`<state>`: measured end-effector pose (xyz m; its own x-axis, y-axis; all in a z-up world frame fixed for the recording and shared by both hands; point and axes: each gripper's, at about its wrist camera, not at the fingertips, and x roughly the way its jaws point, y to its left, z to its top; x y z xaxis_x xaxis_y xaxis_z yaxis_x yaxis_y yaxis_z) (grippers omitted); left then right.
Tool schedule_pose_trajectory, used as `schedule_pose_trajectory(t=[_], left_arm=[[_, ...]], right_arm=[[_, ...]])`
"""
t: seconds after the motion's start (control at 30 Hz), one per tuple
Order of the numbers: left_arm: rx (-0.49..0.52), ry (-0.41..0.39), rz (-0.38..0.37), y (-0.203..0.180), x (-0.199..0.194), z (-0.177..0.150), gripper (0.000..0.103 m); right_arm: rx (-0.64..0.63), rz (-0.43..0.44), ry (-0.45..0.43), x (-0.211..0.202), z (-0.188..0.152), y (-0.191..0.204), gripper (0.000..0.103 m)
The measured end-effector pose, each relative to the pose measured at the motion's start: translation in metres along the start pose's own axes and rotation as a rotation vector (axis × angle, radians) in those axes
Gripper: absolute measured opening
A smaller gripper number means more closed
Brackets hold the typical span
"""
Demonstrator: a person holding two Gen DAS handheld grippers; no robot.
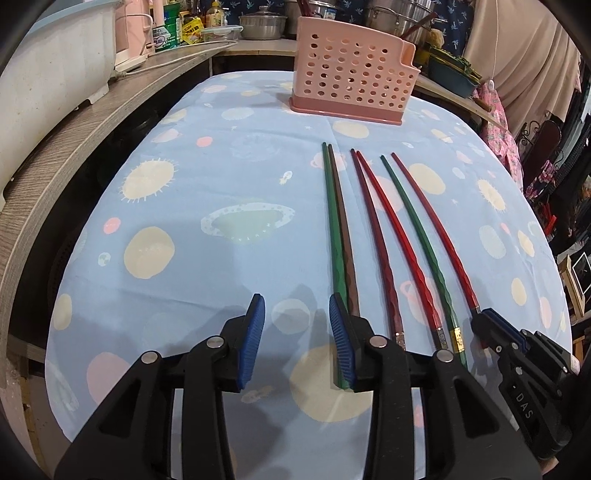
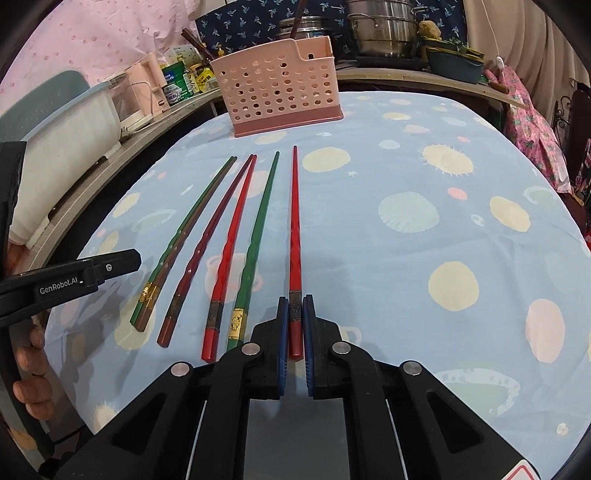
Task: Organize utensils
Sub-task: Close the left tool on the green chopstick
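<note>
Several chopsticks lie side by side on the blue planet-print tablecloth (image 1: pixel 184 258): a green and brown pair (image 1: pixel 338 229), a dark red one (image 1: pixel 373 236), a red one (image 1: pixel 402 236), a green one (image 1: pixel 424 243) and a bright red one (image 2: pixel 294 236). My right gripper (image 2: pixel 295 306) is shut on the thick end of the bright red chopstick, which rests on the cloth; it also shows in the left wrist view (image 1: pixel 484 317). My left gripper (image 1: pixel 297 314) is open and empty, just left of the green and brown pair. A pink perforated utensil holder (image 1: pixel 351 79) stands at the far edge.
A wooden counter (image 1: pixel 74 147) curves along the left with a white appliance (image 1: pixel 51 55), jars and bottles. Steel pots (image 2: pixel 384 29) and a blue tub (image 2: pixel 454 66) stand behind the table. Floral cloth (image 2: pixel 528 122) hangs at right.
</note>
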<state>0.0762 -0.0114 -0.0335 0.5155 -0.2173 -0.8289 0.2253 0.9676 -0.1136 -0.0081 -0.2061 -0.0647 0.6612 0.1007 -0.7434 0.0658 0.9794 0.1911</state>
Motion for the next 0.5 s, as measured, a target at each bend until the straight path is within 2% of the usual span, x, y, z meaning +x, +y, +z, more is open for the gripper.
schedule_pose_trajectory(t=[0.5], left_arm=[[0.023, 0.025, -0.015, -0.011, 0.006, -0.009, 0.035]], right_arm=[[0.011, 0.009, -0.001, -0.001, 0.000, -0.001, 0.007]])
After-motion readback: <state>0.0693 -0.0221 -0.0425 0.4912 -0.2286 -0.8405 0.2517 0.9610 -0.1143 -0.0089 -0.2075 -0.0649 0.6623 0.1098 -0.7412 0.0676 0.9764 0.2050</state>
